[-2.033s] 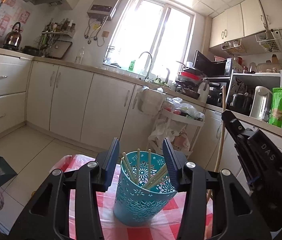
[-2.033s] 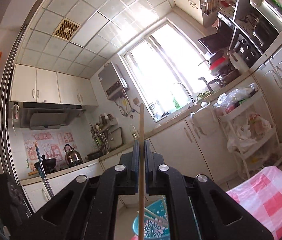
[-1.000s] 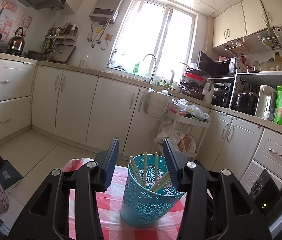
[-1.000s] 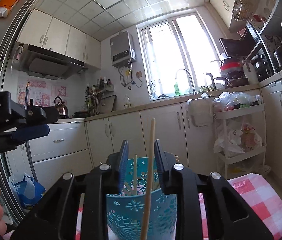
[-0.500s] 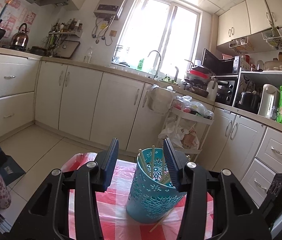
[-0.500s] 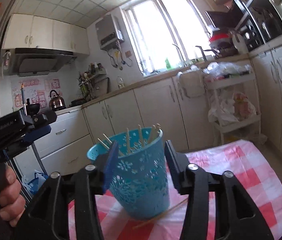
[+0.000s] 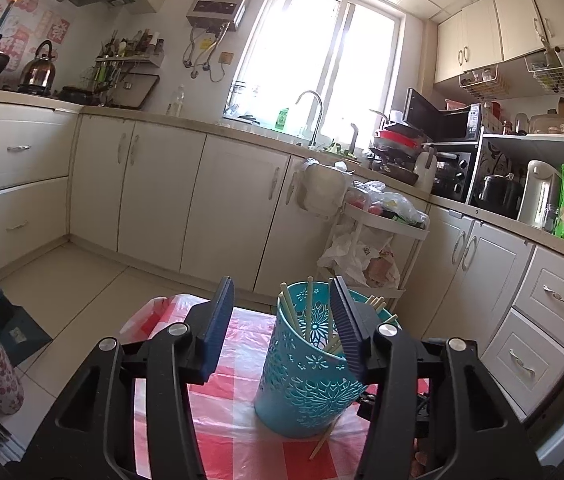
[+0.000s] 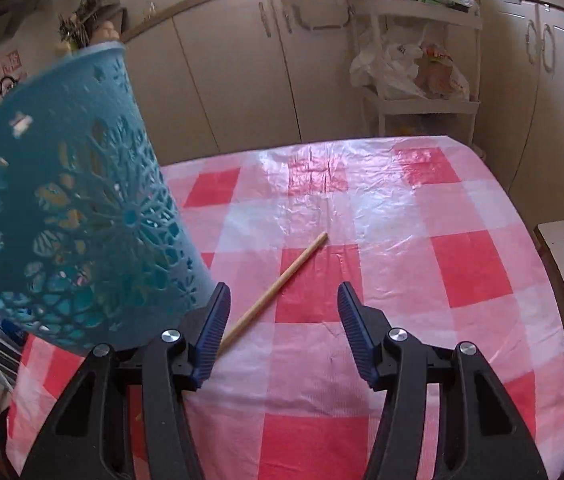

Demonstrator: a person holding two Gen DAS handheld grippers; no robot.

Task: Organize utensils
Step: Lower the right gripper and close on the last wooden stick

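A second ago the right gripper (image 8: 282, 320) was clamped on a thin wooden chopstick over the holder; now it tilts down at the table, jaws apart after just opening, nothing between them. The left gripper (image 7: 282, 320) has just opened a bit too, jaws apart and empty. The turquoise plastic cut-out utensil holder (image 7: 307, 376) stands upright on the red-and-white checked plastic tablecloth (image 8: 421, 240) with several chopsticks (image 7: 309, 300) poking out. One loose wooden chopstick (image 8: 278, 284) lies diagonally just beside its base.
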